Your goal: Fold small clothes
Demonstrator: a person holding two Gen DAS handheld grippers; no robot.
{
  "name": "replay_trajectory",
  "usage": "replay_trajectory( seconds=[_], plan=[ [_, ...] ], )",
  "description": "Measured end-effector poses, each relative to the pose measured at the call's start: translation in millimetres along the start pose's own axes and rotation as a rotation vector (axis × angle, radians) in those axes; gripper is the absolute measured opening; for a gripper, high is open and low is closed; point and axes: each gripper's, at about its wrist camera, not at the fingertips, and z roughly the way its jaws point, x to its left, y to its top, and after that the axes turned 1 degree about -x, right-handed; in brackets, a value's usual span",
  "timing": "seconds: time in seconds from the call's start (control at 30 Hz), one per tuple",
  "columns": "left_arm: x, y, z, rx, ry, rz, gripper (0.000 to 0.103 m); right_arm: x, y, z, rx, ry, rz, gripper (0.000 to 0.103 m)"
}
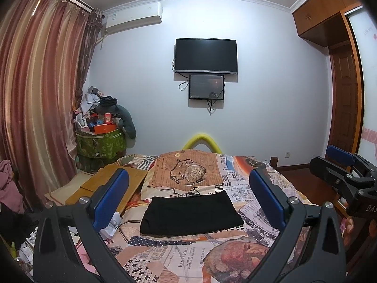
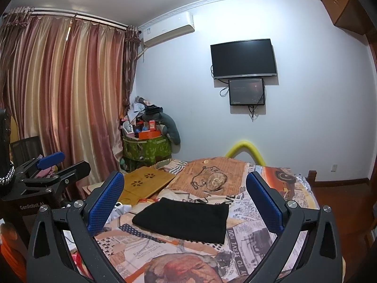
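both grippers, left [image 1: 188, 202] and right [image 2: 185, 202], gape wide, empty. black cloth [image 1: 190, 214] lies folded flat on bed [image 1: 179, 259], frame centre. green bin [image 1: 101, 143], left of centre, heaped with boxes and clothes.

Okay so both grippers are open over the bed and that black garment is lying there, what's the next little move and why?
Probably lower the left gripper to the near-left corner of the black garment and pinch it. The piece lies flat on the patterned bedspread, seemingly already folded into a rectangle, and neither the left nor the right gripper touches it, so any further fold starts with gripping an edge.
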Motion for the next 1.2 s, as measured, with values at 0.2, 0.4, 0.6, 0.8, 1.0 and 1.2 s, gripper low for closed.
replay_trajectory(
  seconds=[0.2,0.4,0.6,0.8,1.0,1.2],
  plan=[
    [1.0,0.1,-0.1,0.000,-0.008,0.002,0.103,-1.1,0.3,-0.8,0.000,0.001,0.002,0.103],
    [0.9,0.9,0.0,-0.001,-0.012,0.002,0.103,-1.4,0.2,-0.8,-0.001,0.001,0.001,0.103],
    [1.0,1.5,0.4,0.000,-0.019,0.000,0.103,-1.5,0.4,-1.3,-0.001,0.000,0.001,0.103],
    [-1.0,2.9,2.3,0.007,-0.035,0.004,0.103,-0.6,2.3,-2.1,-0.002,-0.008,0.006,0.103],
    [1.4,1.8,2.1,0.009,-0.042,0.000,0.103,2.2,3.2,-2.6,0.000,-0.012,0.004,0.103],
    [1.9,2.4,5.0,0.020,-0.051,-0.018,0.103,3.9,1.6,-3.0,0.004,-0.013,0.005,0.103]
  ],
)
